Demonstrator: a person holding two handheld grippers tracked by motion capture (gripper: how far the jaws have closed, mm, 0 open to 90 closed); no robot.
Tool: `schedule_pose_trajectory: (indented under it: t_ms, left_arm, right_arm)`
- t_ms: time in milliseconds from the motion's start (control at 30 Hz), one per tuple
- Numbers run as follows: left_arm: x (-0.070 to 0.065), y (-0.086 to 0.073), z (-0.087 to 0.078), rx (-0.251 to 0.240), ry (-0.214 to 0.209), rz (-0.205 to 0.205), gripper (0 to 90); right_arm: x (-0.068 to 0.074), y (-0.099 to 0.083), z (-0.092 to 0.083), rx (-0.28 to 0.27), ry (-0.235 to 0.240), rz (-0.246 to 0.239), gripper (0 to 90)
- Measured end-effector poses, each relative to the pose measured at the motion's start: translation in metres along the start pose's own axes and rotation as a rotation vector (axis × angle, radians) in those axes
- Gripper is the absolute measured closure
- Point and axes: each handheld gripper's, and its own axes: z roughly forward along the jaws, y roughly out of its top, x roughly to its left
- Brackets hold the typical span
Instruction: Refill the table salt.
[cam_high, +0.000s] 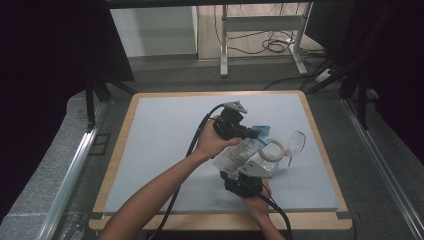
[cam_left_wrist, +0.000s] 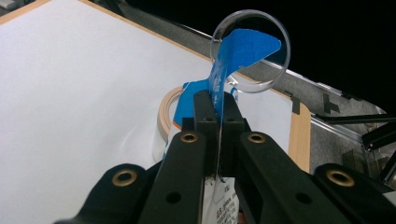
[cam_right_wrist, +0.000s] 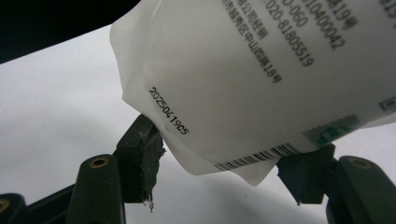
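Both tongs are closed on one white pouch (cam_high: 239, 152): the left gripper (cam_left_wrist: 217, 109) is pinched tight on its blue-and-clear top edge, the right gripper (cam_right_wrist: 219, 161) is clamped half-wide across its bottom corner. The pouch is held right of centre above the pale mat (cam_high: 160, 145), with broad bare room to the left. A clear glass (cam_high: 296, 141) and a wooden ring (cam_high: 273, 149) are seen just beside it. "20250419C5" and a barcode are printed on it.
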Motion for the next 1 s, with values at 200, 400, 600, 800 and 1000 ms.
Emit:
schedule_pose_trajectory:
  t_ms: [200,400,600,800,1000]
  left_arm:
    - [-0.002,0.003,0.001,0.012,0.01,0.007,90.0]
    - [-0.001,0.006,0.004,0.019,0.021,-0.002,90.0]
    - [-0.002,0.009,0.005,0.032,0.024,0.006,90.0]
    - [-0.004,0.01,0.007,0.04,0.03,0.008,90.0]
    - [-0.004,0.011,0.01,0.048,0.035,0.009,90.0]
  right_arm:
    - [0.0,0.001,-0.002,-0.005,0.006,0.01,38.0]
    - [-0.001,0.002,-0.002,-0.016,0.016,0.022,38.3]
    - [-0.002,0.003,-0.002,-0.019,0.021,0.03,38.4]
    - [-0.003,0.003,-0.003,-0.025,0.026,0.04,38.9]
    - [-0.005,0.003,-0.003,-0.029,0.04,0.06,41.7]
